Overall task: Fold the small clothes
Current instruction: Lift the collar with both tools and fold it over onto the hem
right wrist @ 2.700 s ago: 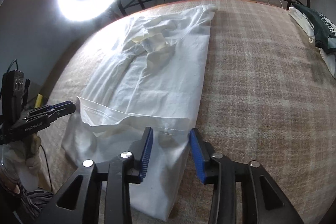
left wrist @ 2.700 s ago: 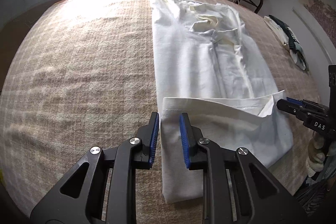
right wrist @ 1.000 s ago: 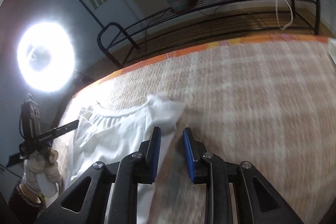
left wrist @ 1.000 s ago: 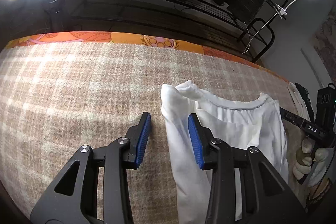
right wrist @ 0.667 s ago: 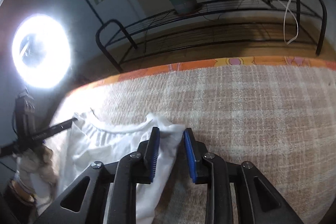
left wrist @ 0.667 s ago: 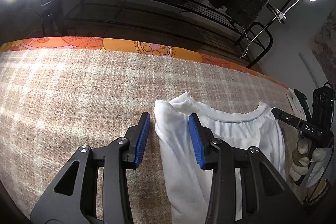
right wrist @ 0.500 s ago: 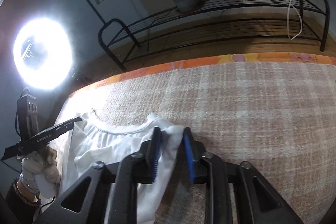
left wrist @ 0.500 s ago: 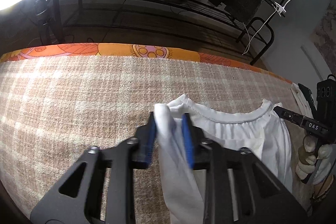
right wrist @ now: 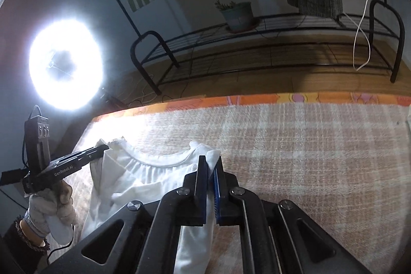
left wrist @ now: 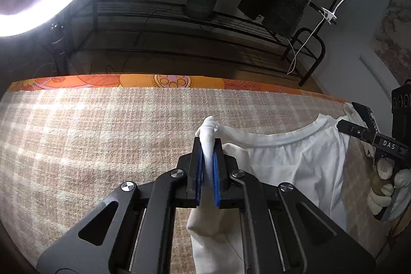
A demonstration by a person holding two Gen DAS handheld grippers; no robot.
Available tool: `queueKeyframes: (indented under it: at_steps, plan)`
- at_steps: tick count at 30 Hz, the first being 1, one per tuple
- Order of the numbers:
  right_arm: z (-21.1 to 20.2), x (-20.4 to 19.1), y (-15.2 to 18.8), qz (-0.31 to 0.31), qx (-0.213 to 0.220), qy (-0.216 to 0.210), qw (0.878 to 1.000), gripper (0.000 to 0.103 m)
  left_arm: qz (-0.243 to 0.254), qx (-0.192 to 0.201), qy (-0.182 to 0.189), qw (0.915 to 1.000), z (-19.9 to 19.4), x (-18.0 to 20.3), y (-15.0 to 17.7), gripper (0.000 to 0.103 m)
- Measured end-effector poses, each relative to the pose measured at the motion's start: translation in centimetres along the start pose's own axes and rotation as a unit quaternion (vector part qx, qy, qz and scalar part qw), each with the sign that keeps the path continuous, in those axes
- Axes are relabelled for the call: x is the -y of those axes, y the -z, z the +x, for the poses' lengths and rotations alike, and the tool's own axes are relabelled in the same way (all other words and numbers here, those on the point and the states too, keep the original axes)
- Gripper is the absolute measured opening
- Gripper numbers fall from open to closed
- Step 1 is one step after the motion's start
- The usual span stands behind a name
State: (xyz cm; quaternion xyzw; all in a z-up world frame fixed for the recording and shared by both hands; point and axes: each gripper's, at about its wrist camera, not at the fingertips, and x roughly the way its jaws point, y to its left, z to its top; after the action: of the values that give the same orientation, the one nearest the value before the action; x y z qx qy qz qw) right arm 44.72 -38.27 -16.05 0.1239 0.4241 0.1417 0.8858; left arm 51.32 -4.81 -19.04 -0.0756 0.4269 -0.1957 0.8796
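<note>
A white garment lies on the plaid-covered table, its round neckline toward the far edge. My left gripper is shut on the garment's left shoulder corner, and a bunch of cloth sticks out past the blue pads. The right gripper pinches the other shoulder corner of the garment, its jaws closing on the cloth. Each view shows the other gripper at its side: the right one and the left one, both in gloved hands. The neckline hangs between the two grips, slightly raised.
The table's far edge shows an orange patterned border. Beyond it stands a black metal rack with a potted plant. A bright ring light glares at the left. Open plaid cloth spreads to the right.
Both grippers went from open around the shoulder corners to shut on them. They then rose a little, and the neckline lifted with them.
</note>
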Motion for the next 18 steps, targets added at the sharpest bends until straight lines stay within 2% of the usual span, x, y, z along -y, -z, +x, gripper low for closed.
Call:
queueKeyframes:
  at_steps: [11,18]
  plan:
    - [-7.1,-3.9,1.1,-0.029,0.018,0.003,0.999,0.001,0.018,0.030,0.019,0.9992,-8.3,2.8,1.7,0.005]
    - [-12.8,-7.5,4.3,-0.051,0.026,-0.002,0.998,0.001,0.034,0.034,0.022,0.9986,-14.2,4.6,5.8,0.005]
